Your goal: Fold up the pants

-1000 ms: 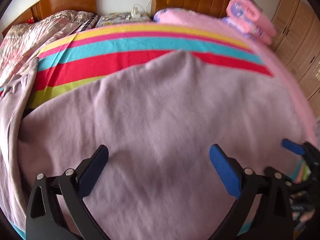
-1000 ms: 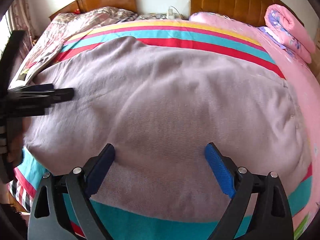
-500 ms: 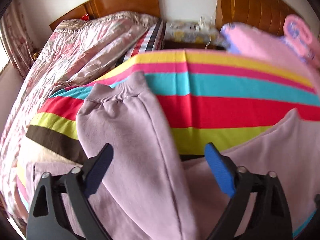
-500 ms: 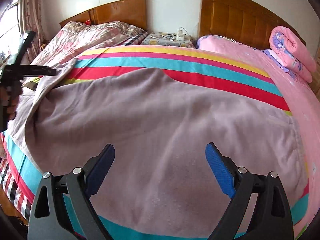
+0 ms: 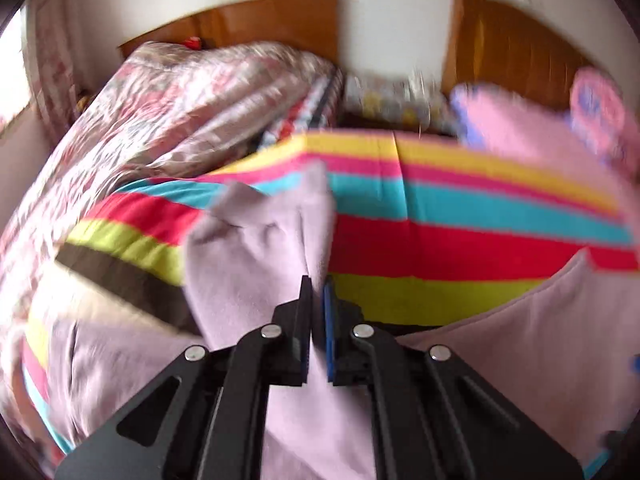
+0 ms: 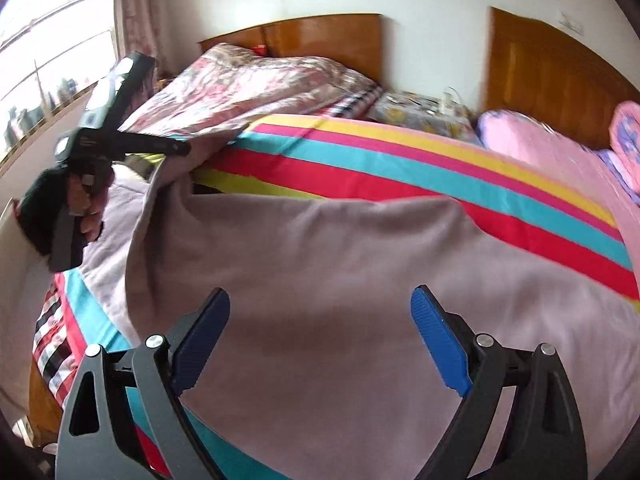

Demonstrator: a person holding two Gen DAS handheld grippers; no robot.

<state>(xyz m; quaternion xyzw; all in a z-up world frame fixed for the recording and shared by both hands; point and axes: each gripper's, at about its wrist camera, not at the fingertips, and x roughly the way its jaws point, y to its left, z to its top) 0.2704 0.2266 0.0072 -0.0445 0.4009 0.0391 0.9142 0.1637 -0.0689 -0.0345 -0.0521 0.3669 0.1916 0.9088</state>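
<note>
Mauve fleece pants (image 6: pixel 340 280) lie spread over a striped bedsheet (image 6: pixel 400 160). One leg (image 5: pixel 260 248) with its ribbed cuff is raised off the sheet. My left gripper (image 5: pixel 318 280) is shut on that leg's fabric, which bunches between the blue pads. The right wrist view shows the same left gripper (image 6: pixel 186 148) at the left, held by a person's hand (image 6: pixel 92 200), with cloth hanging from its tip. Above the wide body of the pants, my right gripper (image 6: pixel 320 320) stands open with nothing between its fingers.
A floral quilt (image 6: pixel 248 80) covers the neighbouring bed on the left. Pink bedding (image 6: pixel 540 140) is piled at the far right. Wooden headboards (image 6: pixel 320 36) line the wall, with a cluttered nightstand (image 6: pixel 420 108) between them. A window (image 6: pixel 48 40) is at the left.
My left gripper swung left to the pants leg, closed on it and lifted it. My right gripper drew back and rose, still open.
</note>
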